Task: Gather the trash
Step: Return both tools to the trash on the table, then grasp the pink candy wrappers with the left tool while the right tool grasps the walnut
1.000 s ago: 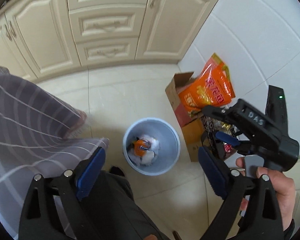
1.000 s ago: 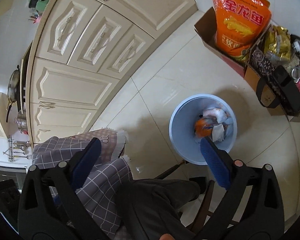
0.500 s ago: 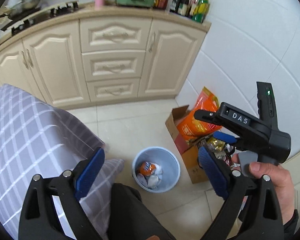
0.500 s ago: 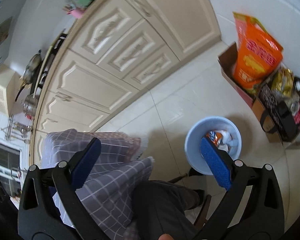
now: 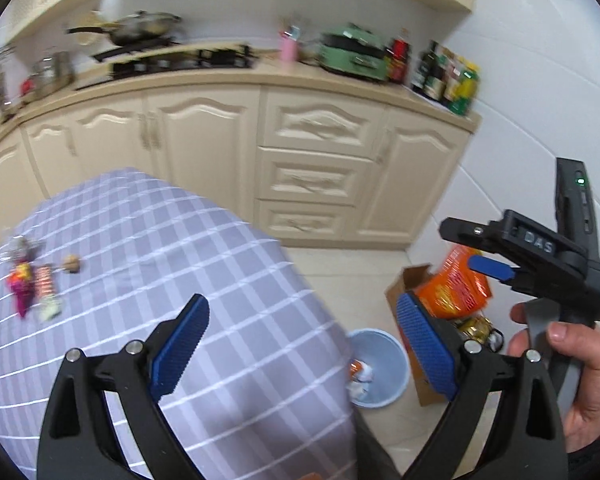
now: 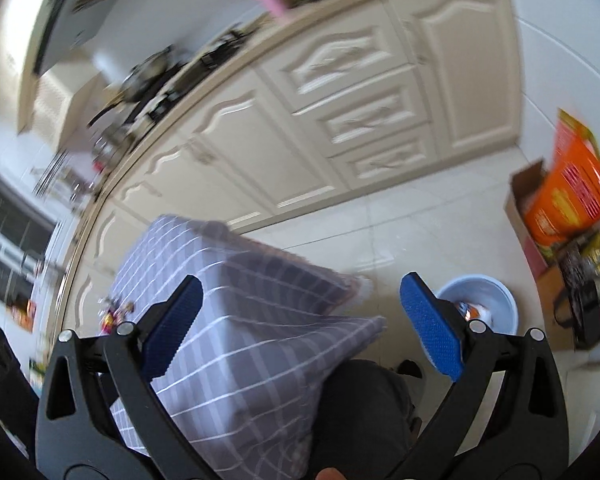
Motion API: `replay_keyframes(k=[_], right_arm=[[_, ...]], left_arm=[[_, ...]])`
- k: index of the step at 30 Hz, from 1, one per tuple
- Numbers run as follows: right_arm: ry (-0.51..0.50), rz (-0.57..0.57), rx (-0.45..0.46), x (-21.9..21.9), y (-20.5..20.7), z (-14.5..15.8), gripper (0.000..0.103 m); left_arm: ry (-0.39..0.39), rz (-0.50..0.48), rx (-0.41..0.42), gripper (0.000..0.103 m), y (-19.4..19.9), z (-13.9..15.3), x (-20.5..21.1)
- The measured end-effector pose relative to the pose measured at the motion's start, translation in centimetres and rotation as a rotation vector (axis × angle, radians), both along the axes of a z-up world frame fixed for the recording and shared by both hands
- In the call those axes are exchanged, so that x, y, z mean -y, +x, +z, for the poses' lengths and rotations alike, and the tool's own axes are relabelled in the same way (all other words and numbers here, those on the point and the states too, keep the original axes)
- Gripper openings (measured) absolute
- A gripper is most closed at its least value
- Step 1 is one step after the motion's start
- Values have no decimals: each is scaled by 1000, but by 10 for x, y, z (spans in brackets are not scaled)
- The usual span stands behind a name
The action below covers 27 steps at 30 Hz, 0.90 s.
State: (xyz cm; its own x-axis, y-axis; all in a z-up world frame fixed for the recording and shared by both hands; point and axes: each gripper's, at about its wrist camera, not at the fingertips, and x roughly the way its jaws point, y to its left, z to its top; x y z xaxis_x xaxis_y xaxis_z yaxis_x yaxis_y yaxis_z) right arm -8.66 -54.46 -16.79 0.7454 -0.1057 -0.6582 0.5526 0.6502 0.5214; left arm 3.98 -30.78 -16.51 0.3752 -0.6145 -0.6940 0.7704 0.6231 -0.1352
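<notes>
At the far left of the table (image 5: 148, 240), on its grey checked cloth, lies a small cluster of wrappers (image 5: 32, 290) with a brownish scrap (image 5: 72, 264) just beside them. The left gripper (image 5: 300, 340) hangs above the near table edge, fingers spread wide and empty. Right of the table, the pale blue trash bin (image 5: 396, 364) stands on the floor with wrappers inside, next to a cardboard box (image 5: 404, 284) holding an orange bag (image 5: 452, 288). The right gripper (image 6: 300, 320), fingers likewise wide apart and holding nothing, is held at far right.
</notes>
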Motion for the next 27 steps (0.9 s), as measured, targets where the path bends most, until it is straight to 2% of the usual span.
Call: replay_keyframes(k=[7, 15, 20, 27], right_arm=[[-46, 156, 31, -55, 49, 26, 97], [-98, 307, 22, -118, 103, 34, 97], [-147, 406, -5, -157, 141, 32, 97], [-192, 489, -69, -191, 188, 14, 97]], left_arm=[[-50, 164, 44, 93, 30, 18, -69], [-63, 342, 64, 93, 64, 20, -149], [-62, 439, 56, 93, 86, 9, -193], [-39, 525, 23, 93, 129, -13, -221]])
